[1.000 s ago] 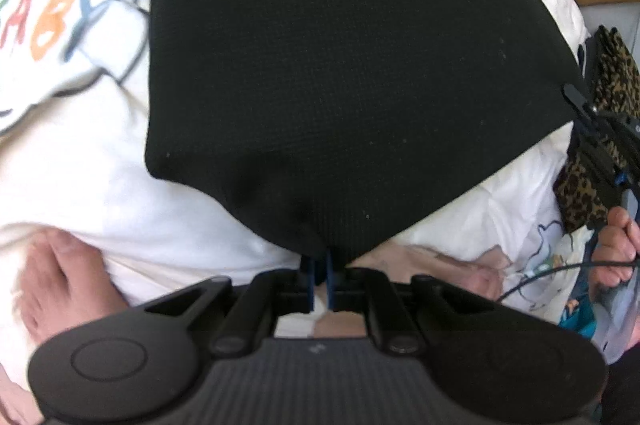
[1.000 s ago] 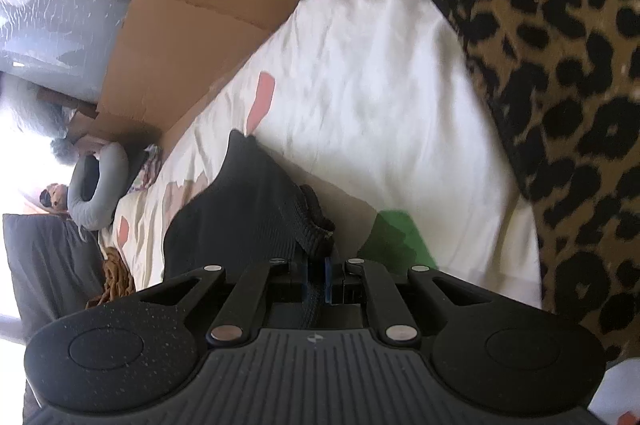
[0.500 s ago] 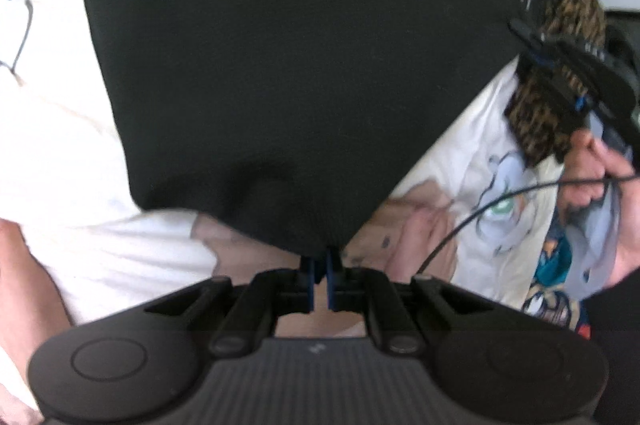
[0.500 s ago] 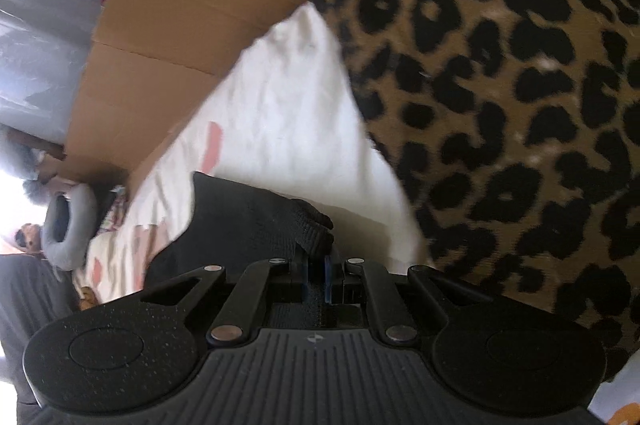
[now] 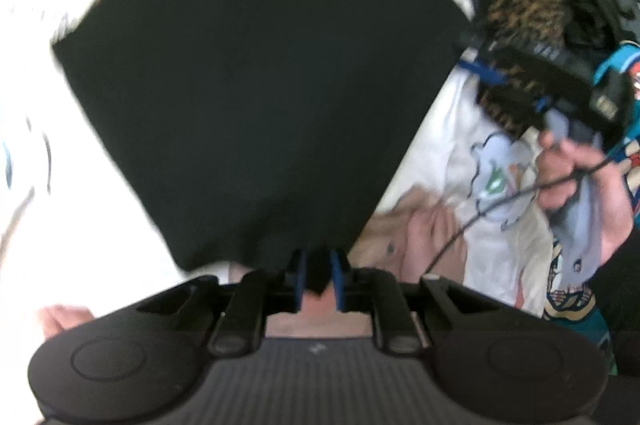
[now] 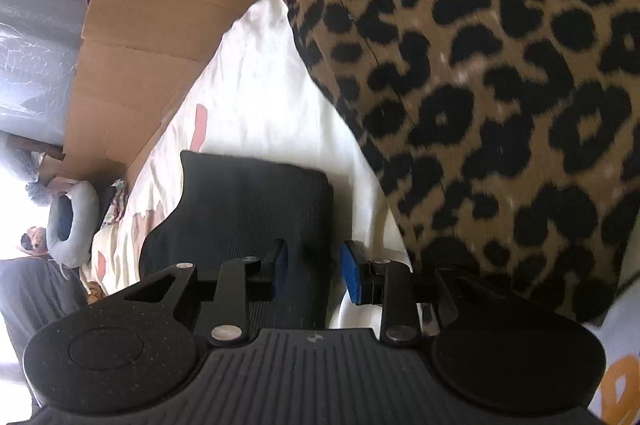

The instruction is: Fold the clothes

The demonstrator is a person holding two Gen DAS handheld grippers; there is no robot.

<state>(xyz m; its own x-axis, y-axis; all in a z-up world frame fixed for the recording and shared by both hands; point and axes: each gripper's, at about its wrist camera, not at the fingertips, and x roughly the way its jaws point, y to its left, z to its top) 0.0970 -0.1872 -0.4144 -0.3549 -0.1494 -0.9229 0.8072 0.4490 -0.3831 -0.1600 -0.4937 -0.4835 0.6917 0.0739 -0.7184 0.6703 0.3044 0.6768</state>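
A folded black knit garment (image 5: 256, 97) lies flat on the white printed bed sheet (image 5: 32, 209). My left gripper (image 5: 318, 279) sits at its near corner with the jaws slightly parted and a tip of black cloth loose between them. My right gripper (image 6: 314, 265) is open over the garment's other end (image 6: 248, 209), one fingertip (image 6: 354, 273) beside its edge. The right gripper also shows in the left wrist view (image 5: 532, 65) at the garment's far right corner.
A leopard-print cushion (image 6: 500, 85) stands close on the right of the right gripper. Brown cardboard (image 6: 160, 25) lines the far side of the bed. A grey neck pillow (image 6: 76, 225) lies far left. The person's bare legs (image 5: 416, 237) are under the left gripper.
Both grippers have opened and let go of the black garment, which now lies flat on the sheet. The left view has shifted left and blurred with motion.
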